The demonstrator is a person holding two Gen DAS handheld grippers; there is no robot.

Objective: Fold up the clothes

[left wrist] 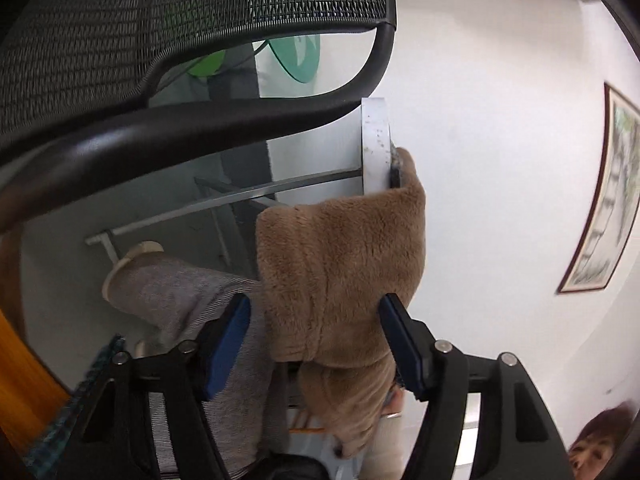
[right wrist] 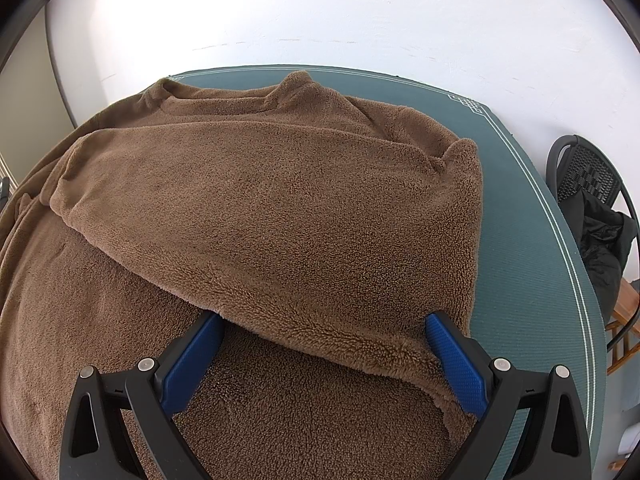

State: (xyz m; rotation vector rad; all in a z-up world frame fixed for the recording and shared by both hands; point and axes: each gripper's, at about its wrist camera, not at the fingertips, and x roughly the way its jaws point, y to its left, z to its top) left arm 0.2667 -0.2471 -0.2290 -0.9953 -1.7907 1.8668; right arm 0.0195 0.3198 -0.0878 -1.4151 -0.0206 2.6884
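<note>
Right now the left tool [left wrist: 314,322] has its blue-padded fingers [left wrist: 228,344] apart, straddling a hanging fold of tan fleece garment [left wrist: 340,264]; the pads sit just beside the fleece and no pinch on it is visible. That fold drapes over the edge of a white board [left wrist: 374,144], with a grey knit sleeve [left wrist: 176,300] to its left in the left wrist view. A black mesh office chair back [left wrist: 160,28] arches over the top of that view, a framed picture [left wrist: 604,200] hangs on the white wall at right, and part of a person [left wrist: 600,444] shows in the bottom right corner.

The right tool [right wrist: 324,328] is spread wide, fingers [right wrist: 456,364] either side of a folded-over layer of the brown fleece garment [right wrist: 260,200], resting on the fabric, not clamped. The garment lies spread over a teal mat with a white line border [right wrist: 532,248] on the worktop, covering most of it. A black chair with dark clothing [right wrist: 600,216] stands beyond the mat's right edge.
</note>
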